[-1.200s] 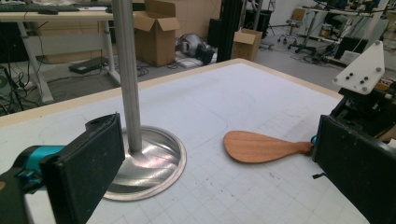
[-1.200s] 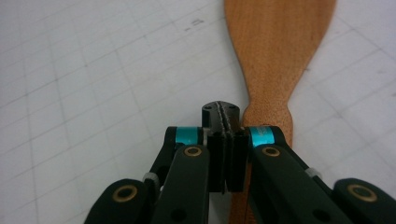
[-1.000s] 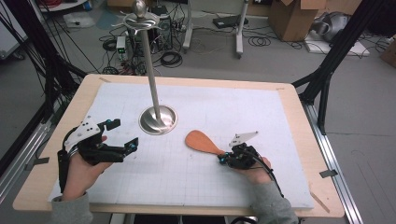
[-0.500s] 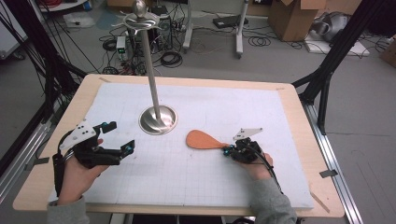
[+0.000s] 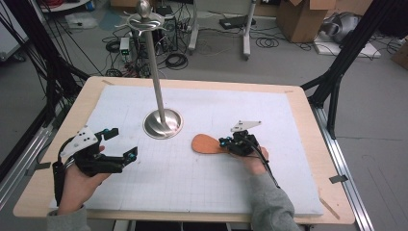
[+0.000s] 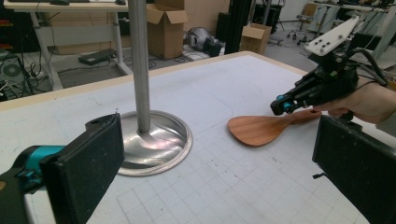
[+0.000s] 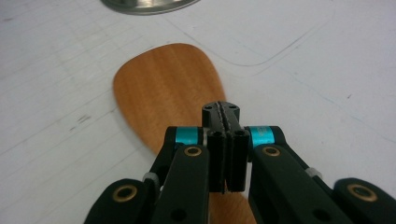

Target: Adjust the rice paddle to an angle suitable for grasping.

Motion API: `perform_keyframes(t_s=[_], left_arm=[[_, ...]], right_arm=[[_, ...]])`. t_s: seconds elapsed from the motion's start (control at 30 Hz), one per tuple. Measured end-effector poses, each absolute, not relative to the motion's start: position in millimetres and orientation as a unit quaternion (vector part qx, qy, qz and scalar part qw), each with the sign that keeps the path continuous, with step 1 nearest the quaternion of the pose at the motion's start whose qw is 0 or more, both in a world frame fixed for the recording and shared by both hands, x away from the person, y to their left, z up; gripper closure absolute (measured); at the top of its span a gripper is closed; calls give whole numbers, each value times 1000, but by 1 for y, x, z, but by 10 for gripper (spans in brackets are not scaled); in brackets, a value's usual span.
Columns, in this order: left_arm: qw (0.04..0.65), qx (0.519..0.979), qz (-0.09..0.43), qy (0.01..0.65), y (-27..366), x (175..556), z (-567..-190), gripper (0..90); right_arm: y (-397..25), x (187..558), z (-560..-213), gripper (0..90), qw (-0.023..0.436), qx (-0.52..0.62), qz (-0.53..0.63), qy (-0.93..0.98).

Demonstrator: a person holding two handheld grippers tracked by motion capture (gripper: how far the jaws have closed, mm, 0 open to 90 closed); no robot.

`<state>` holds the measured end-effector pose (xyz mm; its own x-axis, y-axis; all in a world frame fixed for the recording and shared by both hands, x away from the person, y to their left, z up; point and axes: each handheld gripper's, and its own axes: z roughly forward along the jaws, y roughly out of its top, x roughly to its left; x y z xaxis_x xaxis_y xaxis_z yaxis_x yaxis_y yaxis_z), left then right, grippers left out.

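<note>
High view: my right tool (image 5: 226, 143) grips the handle of the wooden spatula (image 5: 208, 144), whose blade lies flat on the white desk (image 5: 216, 192) just beside the steel stand (image 5: 163, 122); my left tool (image 5: 118, 144) waits wide apart near the desk's left edge. Left gripper view: the spatula (image 6: 259, 129) looks thin, stiff and light, with a smooth finish that may slip. Right gripper view: my jaws are pinched narrow on the handle behind the blade (image 7: 170, 88); I judge that narrow handle the best hold
</note>
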<state>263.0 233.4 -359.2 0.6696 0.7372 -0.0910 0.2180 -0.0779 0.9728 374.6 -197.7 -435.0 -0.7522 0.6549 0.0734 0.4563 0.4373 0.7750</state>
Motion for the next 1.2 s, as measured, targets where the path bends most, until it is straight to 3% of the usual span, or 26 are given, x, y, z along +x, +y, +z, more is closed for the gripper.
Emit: perform_keyframes(t_s=[0.57,1.2], left_arm=[[597,685,231,348,244,258,-357,28],[593,689,225,350,242,260,-359,28]], right_arm=[[-160,418,-443,896,111,352,381,848],[-127,390,-436,895,73,264,356,894]])
